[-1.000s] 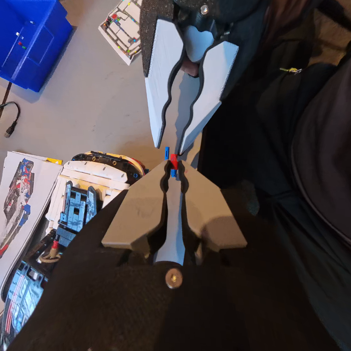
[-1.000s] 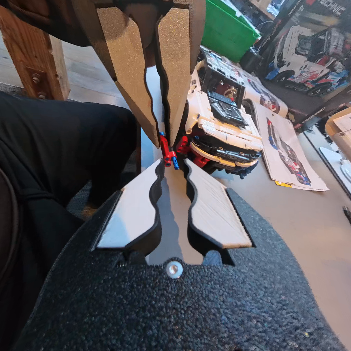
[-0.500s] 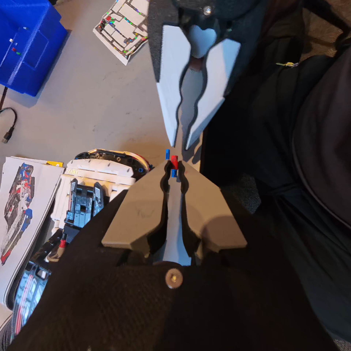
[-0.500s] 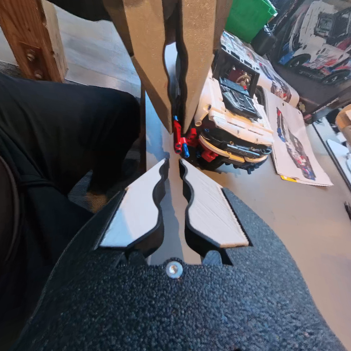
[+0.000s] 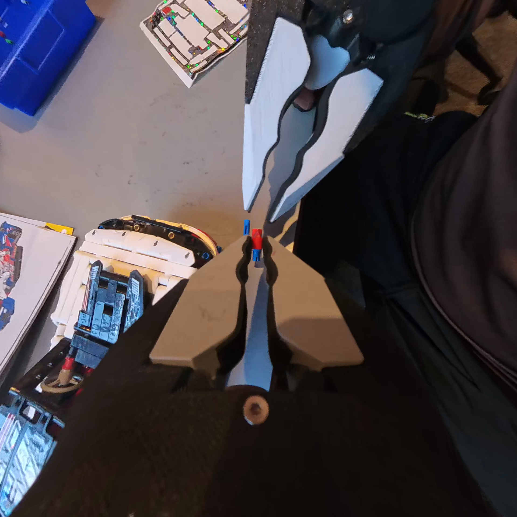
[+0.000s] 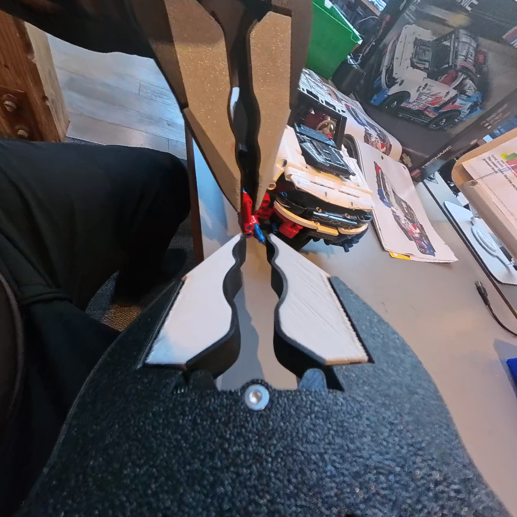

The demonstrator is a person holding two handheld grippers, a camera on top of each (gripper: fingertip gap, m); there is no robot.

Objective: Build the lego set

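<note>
Two grippers meet tip to tip over the bench (image 5: pixel 117 145) edge. I see the left gripper (image 5: pixel 256 240) clamped on the red and blue lego piece (image 5: pixel 256 242); the right gripper (image 6: pixel 255 237) stands apart just beside it. The lego car (image 6: pixel 316 195) sits near, with bare bench beyond it.

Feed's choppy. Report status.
Left gripper shut on red connector. Right gripper open, facing it. Lego car beside; nothing between.
</note>
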